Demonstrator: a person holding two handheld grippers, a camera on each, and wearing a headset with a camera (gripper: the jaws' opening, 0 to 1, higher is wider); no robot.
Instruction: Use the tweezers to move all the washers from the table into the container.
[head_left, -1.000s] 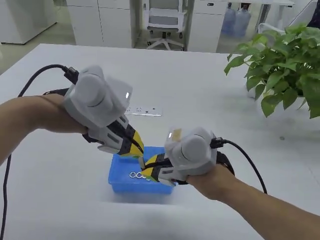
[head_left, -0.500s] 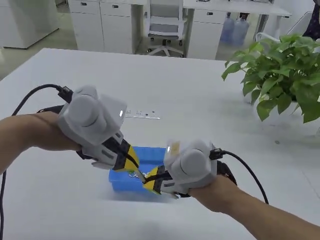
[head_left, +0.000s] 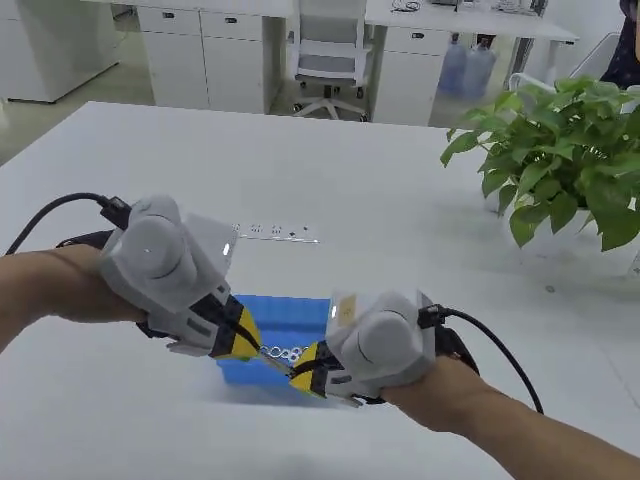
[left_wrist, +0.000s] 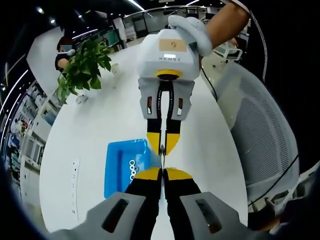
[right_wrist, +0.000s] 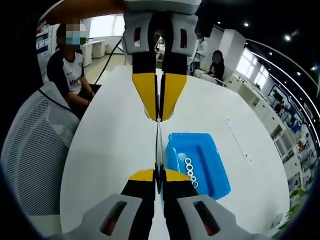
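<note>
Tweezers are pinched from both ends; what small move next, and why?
Probably open the left gripper and leave the thin metal tweezers with the right gripper: both are shut on them, and the small metal washers already lie in a row inside the blue plastic container.

In the head view the left gripper (head_left: 250, 338) and right gripper (head_left: 303, 366) hide the near wall of the blue container (head_left: 290, 312), and the washers (head_left: 286, 353) are too small to count. In the right gripper view the tweezers (right_wrist: 158, 145) are a thin edge-on line, with both ends hidden inside closed jaws. The plant (head_left: 565, 150) and chair (head_left: 325, 45) are cut off by the picture's edges.
</note>
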